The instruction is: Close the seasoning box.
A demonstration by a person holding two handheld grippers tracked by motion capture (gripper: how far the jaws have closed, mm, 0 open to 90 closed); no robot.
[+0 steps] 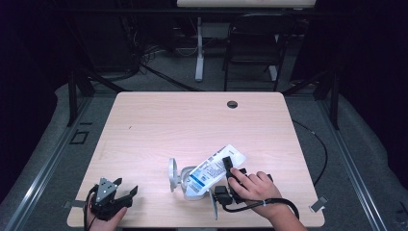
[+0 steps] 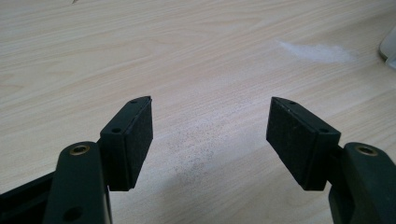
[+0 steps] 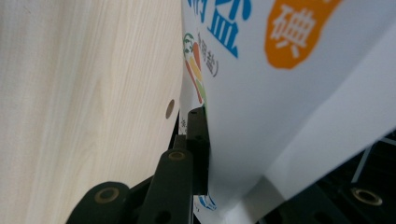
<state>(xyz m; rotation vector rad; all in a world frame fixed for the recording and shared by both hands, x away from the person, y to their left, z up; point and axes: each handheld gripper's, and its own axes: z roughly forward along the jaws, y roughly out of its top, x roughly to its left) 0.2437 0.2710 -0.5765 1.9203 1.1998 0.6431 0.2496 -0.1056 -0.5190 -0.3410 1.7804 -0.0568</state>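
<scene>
Right tool clamps salt bag, contents unseen.

A light wood-grain table with a round cable hole stands on grey carpet in a dark room. Beyond it, a black chair sits beside the white leg of a second desk, with cables trailing across the floor behind.
</scene>
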